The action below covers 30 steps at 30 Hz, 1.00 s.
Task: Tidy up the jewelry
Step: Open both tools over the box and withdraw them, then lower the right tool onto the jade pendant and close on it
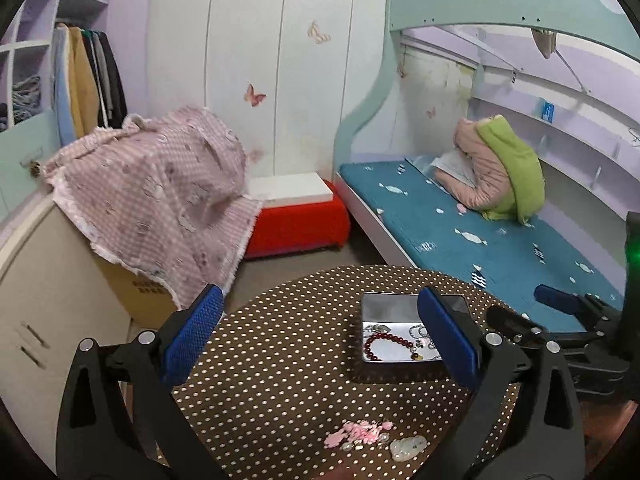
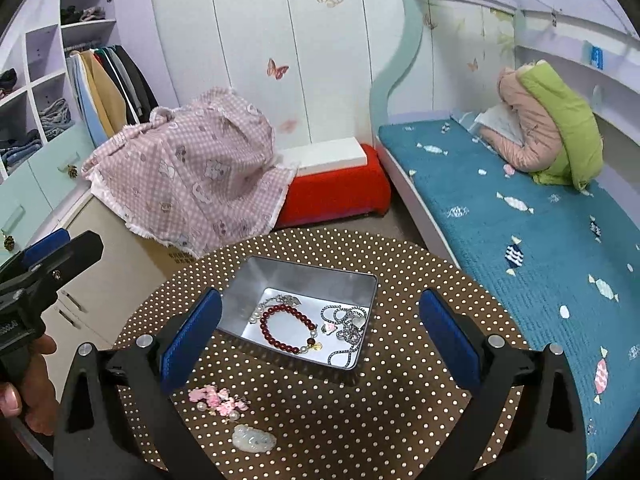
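Note:
A silver metal tin (image 2: 256, 280) (image 1: 372, 306) sits on the round brown polka-dot table (image 2: 380, 400) (image 1: 280, 340). Inside lie a dark red bead bracelet (image 2: 286, 328) (image 1: 386, 340), a silver chain (image 2: 346, 330) and small pearl pieces. A pink flower-and-pearl piece (image 2: 218, 398) (image 1: 360, 432) and a white jade pendant (image 2: 254, 438) (image 1: 408, 448) lie on the table near its front. My left gripper (image 1: 320, 340) is open and empty above the table, left of the tin. My right gripper (image 2: 320, 340) is open and empty over the tin's near side.
A cabinet with a pink checked cloth (image 2: 192, 168) stands left of the table. A red stool (image 2: 336, 192) with a white box is behind. A bed with a teal cover (image 2: 520, 240) runs along the right. The other gripper shows at each view's edge (image 2: 36, 276) (image 1: 568, 312).

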Each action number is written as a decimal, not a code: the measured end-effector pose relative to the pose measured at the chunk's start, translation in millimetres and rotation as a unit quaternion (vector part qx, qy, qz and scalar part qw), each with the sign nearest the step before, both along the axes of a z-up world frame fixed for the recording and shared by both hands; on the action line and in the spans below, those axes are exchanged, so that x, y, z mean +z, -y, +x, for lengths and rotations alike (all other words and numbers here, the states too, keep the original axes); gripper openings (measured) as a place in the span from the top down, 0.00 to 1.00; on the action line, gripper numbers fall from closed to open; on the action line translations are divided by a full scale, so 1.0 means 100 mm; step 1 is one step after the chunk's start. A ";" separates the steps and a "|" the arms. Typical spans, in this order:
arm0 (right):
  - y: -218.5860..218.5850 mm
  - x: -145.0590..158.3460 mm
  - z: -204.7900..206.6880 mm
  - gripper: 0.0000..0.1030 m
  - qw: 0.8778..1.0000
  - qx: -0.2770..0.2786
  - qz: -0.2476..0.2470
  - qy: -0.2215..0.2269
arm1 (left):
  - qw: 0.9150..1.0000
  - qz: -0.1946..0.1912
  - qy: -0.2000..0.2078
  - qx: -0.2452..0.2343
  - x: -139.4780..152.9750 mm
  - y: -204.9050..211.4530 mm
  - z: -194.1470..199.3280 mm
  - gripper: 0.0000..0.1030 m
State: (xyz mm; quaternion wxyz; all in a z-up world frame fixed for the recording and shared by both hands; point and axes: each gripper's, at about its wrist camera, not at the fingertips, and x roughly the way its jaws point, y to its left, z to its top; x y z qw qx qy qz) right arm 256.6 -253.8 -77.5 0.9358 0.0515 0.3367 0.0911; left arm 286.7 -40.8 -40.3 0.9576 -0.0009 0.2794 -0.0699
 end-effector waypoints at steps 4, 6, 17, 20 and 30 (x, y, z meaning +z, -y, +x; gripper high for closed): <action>-0.03 0.13 -0.15 0.08 1.000 -0.002 -0.002 0.020 | 1.000 0.000 0.014 0.010 0.08 -0.09 -0.18 0.05; -0.03 0.19 -0.23 0.08 1.000 -0.002 -0.001 0.031 | 1.000 -0.001 0.020 0.015 0.10 -0.13 -0.27 0.05; -0.07 0.54 -0.69 0.08 0.996 -0.002 0.007 0.090 | 0.998 -0.005 0.045 0.048 0.17 -0.39 -0.74 0.05; -0.09 0.57 -0.82 0.08 0.995 -0.004 0.005 0.100 | 0.997 -0.009 0.052 0.054 0.17 -0.46 -0.84 0.05; -0.10 0.40 -1.07 0.08 0.995 -0.002 -0.004 0.095 | 0.998 0.004 0.045 0.039 -0.09 -0.47 -1.11 0.05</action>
